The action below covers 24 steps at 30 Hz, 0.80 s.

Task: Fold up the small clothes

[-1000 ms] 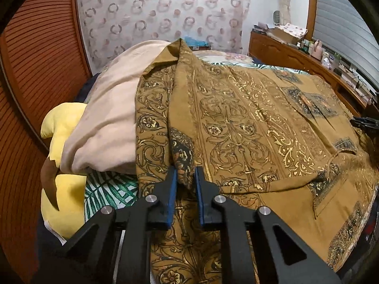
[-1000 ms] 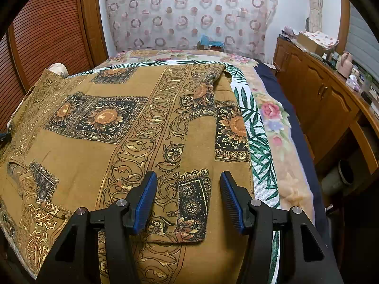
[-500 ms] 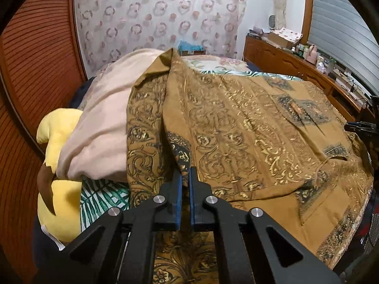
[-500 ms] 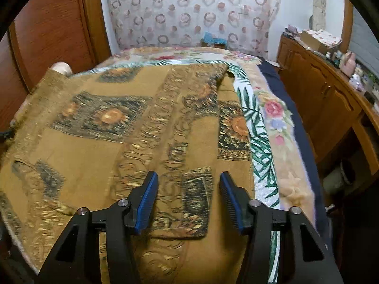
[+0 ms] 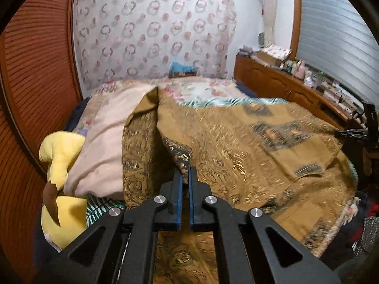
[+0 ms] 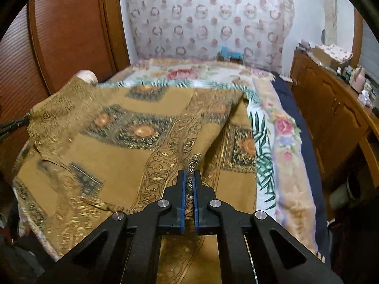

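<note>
Shirt (image 5: 236, 146) pinched in both tongs, L tongs (image 5: 185, 177) & R tongs (image 6: 189, 179), draped over bed (image 6: 279, 127) w/ edges raised.

Your left tool (image 5: 185, 177) and right tool (image 6: 189, 176) are matt black plastic with blue ribbed pads and shiny metal rivets. Both pinch the shirt (image 5: 236, 146), a thin woven cloth with glinting gold print. At left, the wardrobe (image 5: 35, 75) is ribbed, satin-finished wood.
</note>
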Each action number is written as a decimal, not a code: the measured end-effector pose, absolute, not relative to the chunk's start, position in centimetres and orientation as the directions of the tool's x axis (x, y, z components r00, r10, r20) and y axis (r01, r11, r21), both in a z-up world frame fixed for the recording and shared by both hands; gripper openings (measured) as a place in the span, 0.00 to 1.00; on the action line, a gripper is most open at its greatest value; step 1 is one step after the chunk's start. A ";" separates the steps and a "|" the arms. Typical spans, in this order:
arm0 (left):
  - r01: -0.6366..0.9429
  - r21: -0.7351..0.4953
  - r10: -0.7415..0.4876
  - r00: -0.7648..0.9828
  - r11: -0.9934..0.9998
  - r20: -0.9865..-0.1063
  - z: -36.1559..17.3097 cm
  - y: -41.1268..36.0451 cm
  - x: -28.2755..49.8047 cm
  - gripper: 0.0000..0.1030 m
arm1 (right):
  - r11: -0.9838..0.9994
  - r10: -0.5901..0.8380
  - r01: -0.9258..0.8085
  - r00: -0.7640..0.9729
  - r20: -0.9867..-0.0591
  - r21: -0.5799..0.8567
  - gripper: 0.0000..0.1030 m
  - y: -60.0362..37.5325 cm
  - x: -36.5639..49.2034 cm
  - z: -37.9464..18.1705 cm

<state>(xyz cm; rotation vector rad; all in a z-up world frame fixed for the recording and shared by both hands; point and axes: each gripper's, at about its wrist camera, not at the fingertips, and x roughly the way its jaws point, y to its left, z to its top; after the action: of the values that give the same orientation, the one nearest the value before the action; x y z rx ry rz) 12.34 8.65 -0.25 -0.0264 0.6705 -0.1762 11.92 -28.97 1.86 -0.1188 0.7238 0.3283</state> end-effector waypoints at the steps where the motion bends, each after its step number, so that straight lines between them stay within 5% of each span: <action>1: 0.160 -0.088 -0.180 0.777 0.983 -0.603 0.4 8.7 11.8 0.05 | 0.941 0.262 -0.338 0.710 -0.654 0.011 0.04 -29.1 11.3 2.4; 13: 0.159 -0.141 -0.210 0.832 0.977 -0.514 3.5 10.3 5.7 0.05 | 0.930 0.321 -0.368 0.775 -0.545 0.025 0.04 -31.2 2.8 6.2; 24: 0.077 -0.174 -0.177 0.714 0.982 -0.678 -5.5 11.3 3.8 0.05 | 0.940 0.299 -0.332 0.675 -0.675 0.085 0.04 -33.0 1.2 -2.5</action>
<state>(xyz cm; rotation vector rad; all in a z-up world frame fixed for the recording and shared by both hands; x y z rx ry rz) 3.83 11.28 -5.52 -0.1368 0.7640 -0.1412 1.22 -32.97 -2.46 -0.0456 0.7507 0.3551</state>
